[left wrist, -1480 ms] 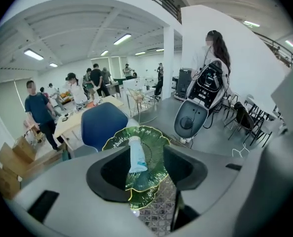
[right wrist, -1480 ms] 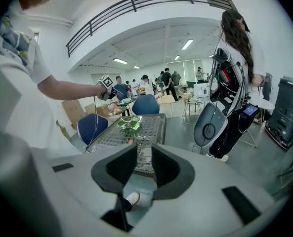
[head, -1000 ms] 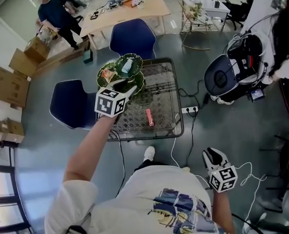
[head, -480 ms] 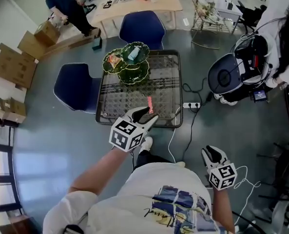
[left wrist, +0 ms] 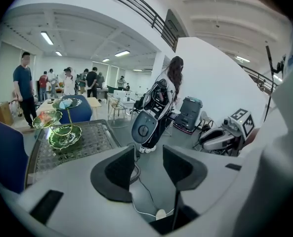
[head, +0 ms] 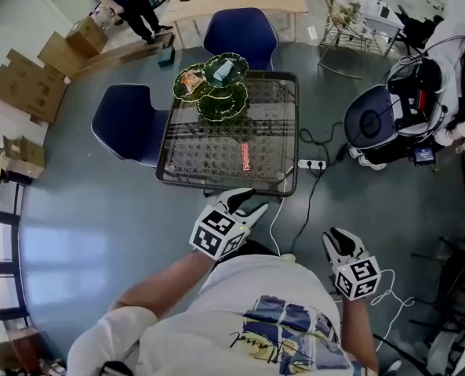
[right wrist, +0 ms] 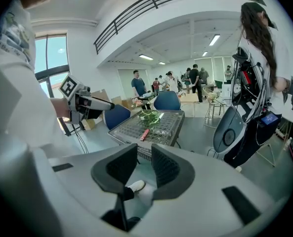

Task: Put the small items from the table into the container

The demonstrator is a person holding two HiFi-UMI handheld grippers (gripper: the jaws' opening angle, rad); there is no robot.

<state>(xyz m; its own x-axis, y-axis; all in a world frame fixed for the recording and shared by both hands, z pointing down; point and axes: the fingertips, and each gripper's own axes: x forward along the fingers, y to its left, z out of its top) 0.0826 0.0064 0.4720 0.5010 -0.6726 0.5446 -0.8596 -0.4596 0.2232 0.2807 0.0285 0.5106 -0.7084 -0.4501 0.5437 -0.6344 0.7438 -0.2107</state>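
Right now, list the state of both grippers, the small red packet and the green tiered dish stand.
Left gripper: jaws apart, nothing between them, off the table.
Right gripper: jaws apart, empty, held low, away from the table.
Small red packet: lying flat on the black wire-mesh table, untouched.
Green tiered dish stand: upright on the table, upper dishes holding items.
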